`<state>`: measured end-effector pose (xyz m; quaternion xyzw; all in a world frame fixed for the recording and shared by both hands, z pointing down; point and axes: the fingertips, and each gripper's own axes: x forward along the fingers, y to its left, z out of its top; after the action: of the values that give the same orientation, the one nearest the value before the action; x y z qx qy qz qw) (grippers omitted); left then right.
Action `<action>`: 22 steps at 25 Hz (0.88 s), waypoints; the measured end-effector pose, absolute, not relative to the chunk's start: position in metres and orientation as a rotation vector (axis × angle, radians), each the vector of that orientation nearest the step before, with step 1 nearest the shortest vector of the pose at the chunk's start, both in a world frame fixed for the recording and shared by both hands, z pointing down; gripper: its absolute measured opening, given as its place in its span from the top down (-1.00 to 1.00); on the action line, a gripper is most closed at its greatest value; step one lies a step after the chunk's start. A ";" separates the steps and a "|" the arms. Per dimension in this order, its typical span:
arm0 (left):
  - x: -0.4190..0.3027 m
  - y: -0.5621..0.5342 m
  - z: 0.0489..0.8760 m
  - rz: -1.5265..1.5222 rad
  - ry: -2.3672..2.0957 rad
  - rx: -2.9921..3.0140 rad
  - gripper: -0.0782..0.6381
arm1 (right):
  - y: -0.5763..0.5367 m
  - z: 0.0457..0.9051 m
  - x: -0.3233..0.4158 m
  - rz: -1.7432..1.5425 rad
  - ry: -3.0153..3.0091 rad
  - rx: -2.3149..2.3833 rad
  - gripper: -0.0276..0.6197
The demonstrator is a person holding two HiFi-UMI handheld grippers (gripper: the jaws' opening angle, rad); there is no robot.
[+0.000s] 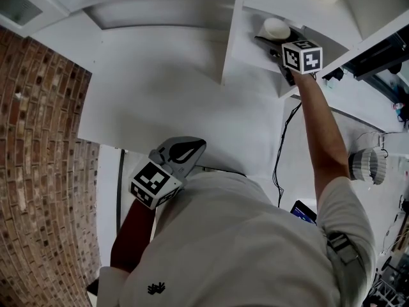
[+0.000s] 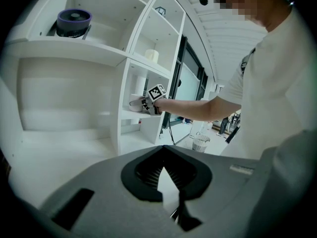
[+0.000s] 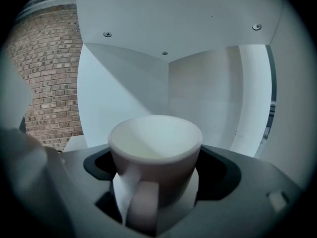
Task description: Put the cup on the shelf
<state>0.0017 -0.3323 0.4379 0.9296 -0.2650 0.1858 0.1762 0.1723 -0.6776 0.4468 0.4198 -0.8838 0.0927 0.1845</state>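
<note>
White cup (image 3: pixel 154 138), upright with its handle toward the camera, sits clamped between the right tongs (image 3: pixel 153 185), closed on its sides. It's inside a white shelf (image 1: pixel 255 56) compartment, just right of the divider; contact with the board can't be judged. Left tongs (image 2: pixel 164 171) are down by the person's torso, closed, empty. Brick wall (image 1: pixel 38 171) on the left.

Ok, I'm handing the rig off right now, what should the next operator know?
Right claw: shut on the white cup, upright, handle toward the camera, inside a shelf compartment.
Left claw: shut, empty, held back by the person's torso.
Done: cup is in the compartment.
Left: can't tell if the cup rests down yet; lower it, open, withdraw.
</note>
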 end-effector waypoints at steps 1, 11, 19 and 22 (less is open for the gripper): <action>0.001 -0.332 0.438 0.526 -0.746 2.634 0.76 | -0.677 0.446 0.174 0.264 -2.488 1.196 -0.56; -0.004 -0.324 0.437 0.529 -0.700 2.654 0.76 | -0.664 0.445 0.188 0.279 -2.463 1.288 -0.56; -0.012 -0.315 0.434 0.530 -0.653 2.677 0.76 | -0.648 0.443 0.193 0.285 -2.443 1.349 -0.55; -0.018 -0.310 0.434 0.529 -0.637 2.682 0.76 | -0.640 0.442 0.196 0.288 -2.425 1.387 -0.53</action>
<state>-0.0182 -0.3099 0.4342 0.9422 -0.2237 0.1857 0.1665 0.1961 -0.6405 0.4421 0.4870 -0.8515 0.1012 0.1660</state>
